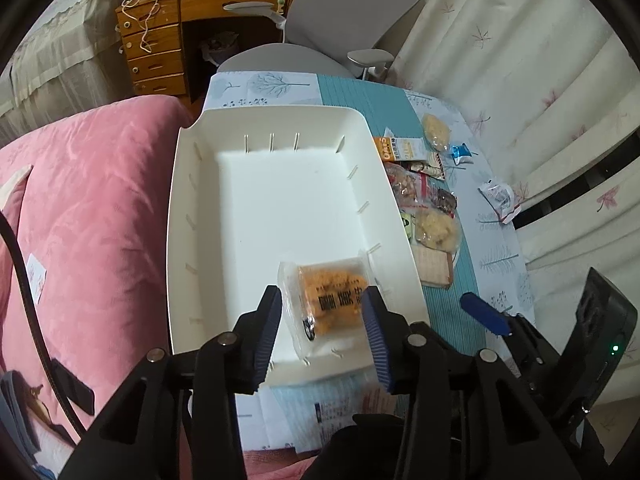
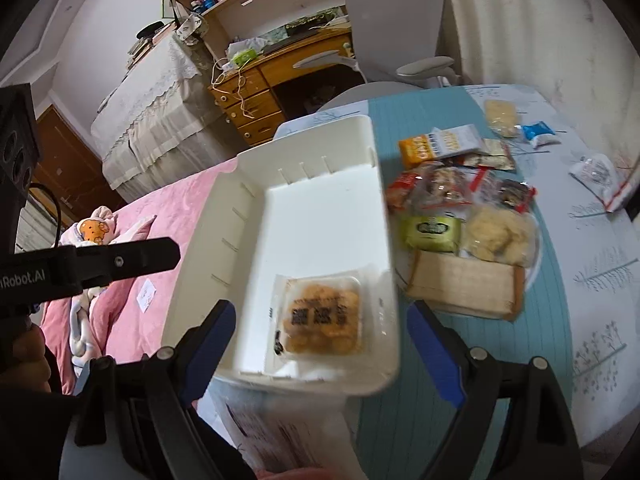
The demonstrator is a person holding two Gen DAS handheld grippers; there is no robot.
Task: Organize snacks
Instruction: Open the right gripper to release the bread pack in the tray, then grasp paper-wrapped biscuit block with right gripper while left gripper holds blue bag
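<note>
A white plastic bin (image 1: 192, 208) (image 2: 224, 236) stands on the table's left part. A clear-wrapped orange pastry (image 1: 332, 300) (image 2: 320, 316) lies flat in its near right corner. My left gripper (image 1: 324, 320) is open above the bin's near end, its blue pads either side of the pastry without gripping it. My right gripper (image 2: 320, 352) is open and empty, hovering over the bin's near rim; one of its blue fingertips (image 1: 482, 314) shows in the left wrist view. A pile of snack packets (image 2: 460, 200) (image 1: 424, 200) lies right of the bin.
A wooden block (image 2: 464, 286) lies beside the pile. Loose packets (image 2: 596, 178) lie at the table's far right. A pink bed (image 1: 88, 208) is left of the table. A grey chair (image 1: 344, 12) and wooden desk (image 1: 160, 40) stand behind. Curtains (image 1: 540, 80) hang right.
</note>
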